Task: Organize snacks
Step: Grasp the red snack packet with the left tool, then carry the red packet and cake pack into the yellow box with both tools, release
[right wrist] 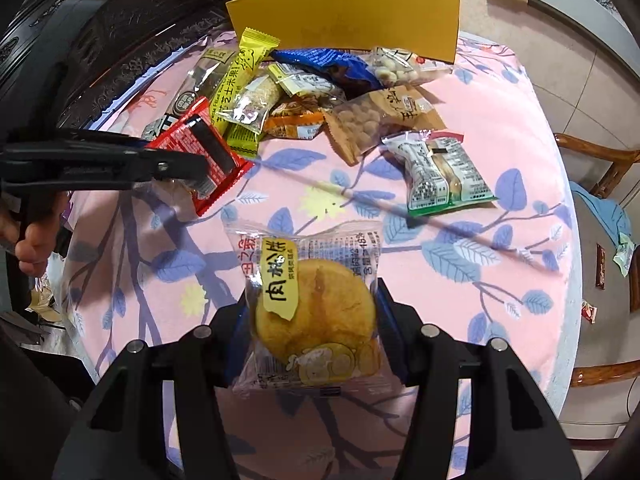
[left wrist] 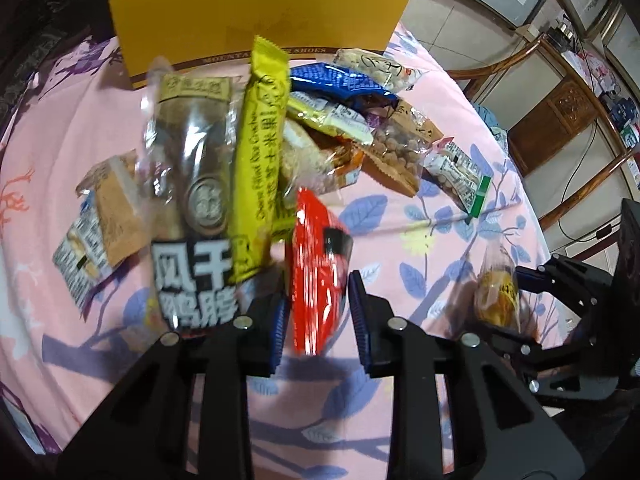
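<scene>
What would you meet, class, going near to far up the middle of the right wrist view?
Right gripper → meat floss cake packet → pink leaf-print tablecloth → orange snack packet → blue packet → yellow box

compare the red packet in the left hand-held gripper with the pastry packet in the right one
The red packet is opaque red foil with a black panel; the pastry packet is clear film showing a round golden pastry. The red packet is flat, the pastry packet bulges. Each sits between a gripper's pads: red in the left hand-held gripper, pastry in the right hand-held gripper. Both are sealed single snacks above the pink cloth.
</scene>
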`<state>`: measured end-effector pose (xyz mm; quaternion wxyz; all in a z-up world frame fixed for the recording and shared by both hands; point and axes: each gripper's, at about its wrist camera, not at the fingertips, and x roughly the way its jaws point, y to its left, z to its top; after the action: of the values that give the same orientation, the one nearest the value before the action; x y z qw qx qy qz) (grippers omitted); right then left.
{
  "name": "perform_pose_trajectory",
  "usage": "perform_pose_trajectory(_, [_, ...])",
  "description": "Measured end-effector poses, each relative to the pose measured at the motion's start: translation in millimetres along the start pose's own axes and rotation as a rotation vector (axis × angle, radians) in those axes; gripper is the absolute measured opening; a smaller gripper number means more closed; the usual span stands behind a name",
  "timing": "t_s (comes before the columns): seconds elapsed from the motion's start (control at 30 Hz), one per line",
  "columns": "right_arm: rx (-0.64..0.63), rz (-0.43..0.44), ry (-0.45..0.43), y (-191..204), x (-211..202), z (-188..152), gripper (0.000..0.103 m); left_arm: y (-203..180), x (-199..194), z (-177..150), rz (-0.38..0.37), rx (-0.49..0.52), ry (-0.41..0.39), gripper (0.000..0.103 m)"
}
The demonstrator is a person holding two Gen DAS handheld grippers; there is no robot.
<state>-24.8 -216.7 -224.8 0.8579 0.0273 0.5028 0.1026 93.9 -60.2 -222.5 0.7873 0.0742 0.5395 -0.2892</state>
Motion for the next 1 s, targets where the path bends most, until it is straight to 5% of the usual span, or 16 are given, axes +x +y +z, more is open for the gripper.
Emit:
perform_pose_trajectory(0.4, [-0.003, -0.011, -0.038, 0, -5, 16, 0.056, -5, -23, -1, -0.026, 0.017, -0.044, 0.023])
perform_pose_trajectory(0.63, [-0.038, -0.005, -0.083, 8, -15, 41, 0.056, 5, -72, 10, -0.028, -0.014, -0.152, 0.023])
perform_pose_trajectory(1.0, [-0.053, -0.008, -0.295, -4, -56, 160, 0.056, 36, -150, 104, -0.013, -0.036, -0.417, 0.023])
